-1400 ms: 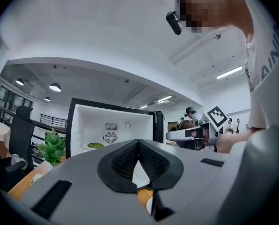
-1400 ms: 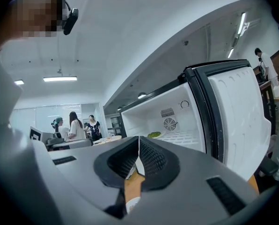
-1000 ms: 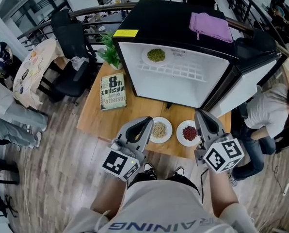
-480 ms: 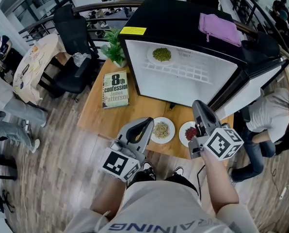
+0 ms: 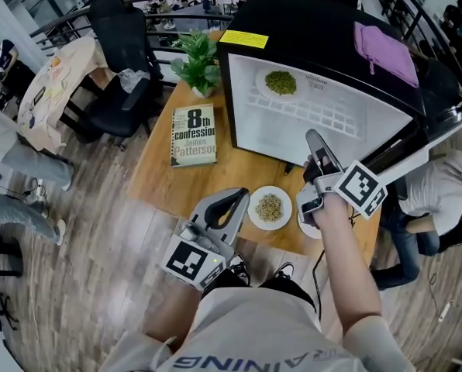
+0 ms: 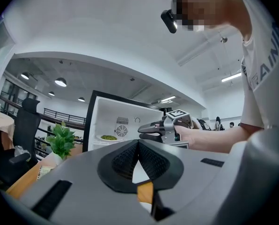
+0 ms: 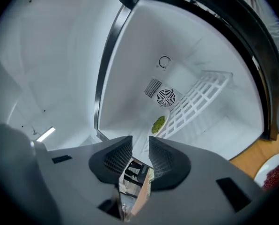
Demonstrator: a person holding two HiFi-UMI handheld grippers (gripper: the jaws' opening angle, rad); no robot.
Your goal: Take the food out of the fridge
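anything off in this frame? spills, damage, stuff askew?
Nothing spilled, tipped or broken. Only stray item: a crumpled purple cloth lying on top of the fridge. The plate of green food sits flat inside it; the grain plate and the red-bean plate sit flat on the table.

The head view looks steeply down from above the person onto the bench (image 5: 184, 184), the open fridge (image 5: 308, 29), the left tool (image 5: 235, 198) and the right tool (image 5: 312, 138). The left tool view sits low behind its jaws, facing level toward the fridge, with the right tool ahead. The right tool view, tilted, looks closely into the fridge. All three share its inside and the plate of green food (image 5: 280, 82).
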